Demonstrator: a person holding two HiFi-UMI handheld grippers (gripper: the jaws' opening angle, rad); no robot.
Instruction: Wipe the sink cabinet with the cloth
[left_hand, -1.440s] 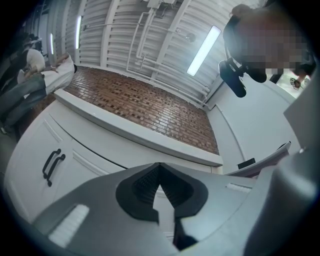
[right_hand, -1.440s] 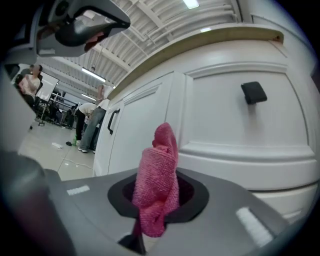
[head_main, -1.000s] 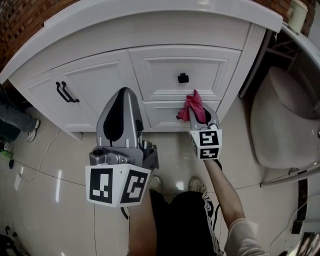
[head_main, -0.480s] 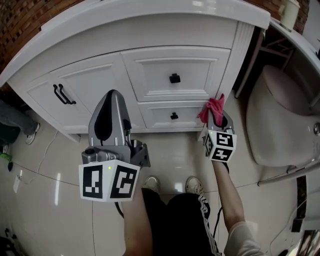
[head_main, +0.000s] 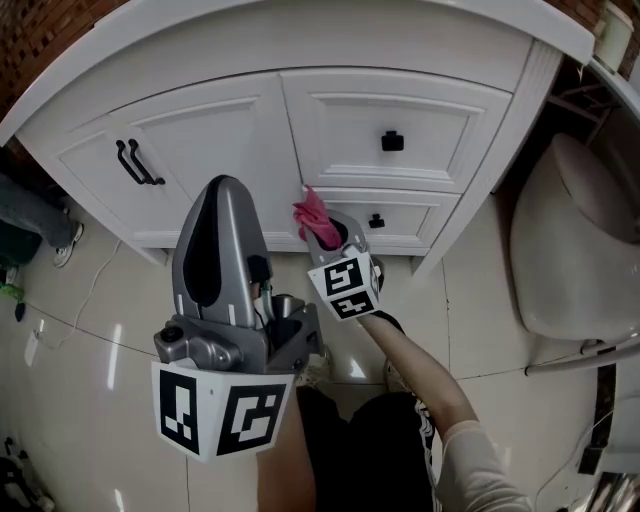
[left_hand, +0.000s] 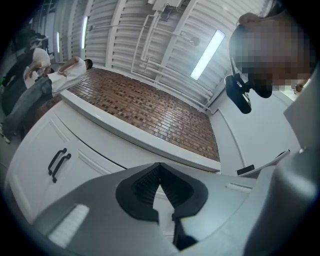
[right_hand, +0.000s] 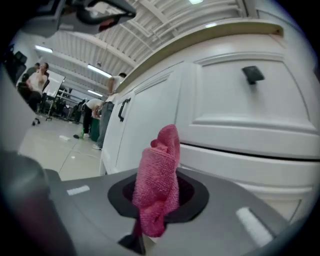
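Wiping step: right gripper (head_main: 325, 238) clenched on the pink cloth (head_main: 312, 214); cloth tip against or just off the sink cabinet (head_main: 200, 150), frame centre, where the door meets the lower drawer (head_main: 410, 212).
Left gripper (head_main: 222, 192): jaws closed on nothing, idle at lower left.
Doing it well: likely press until the cloth flattens; overlap passes; follow the panel grooves.
Change: half a second ago the cloth sat at the cabinet's right edge; now swept to centre.

bright, even light from ceiling strips (left_hand: 207, 47); pale glare on the floor (head_main: 115, 355); fisheye bending, dark corners; cloth (right_hand: 160, 180) perhaps slightly blurred.
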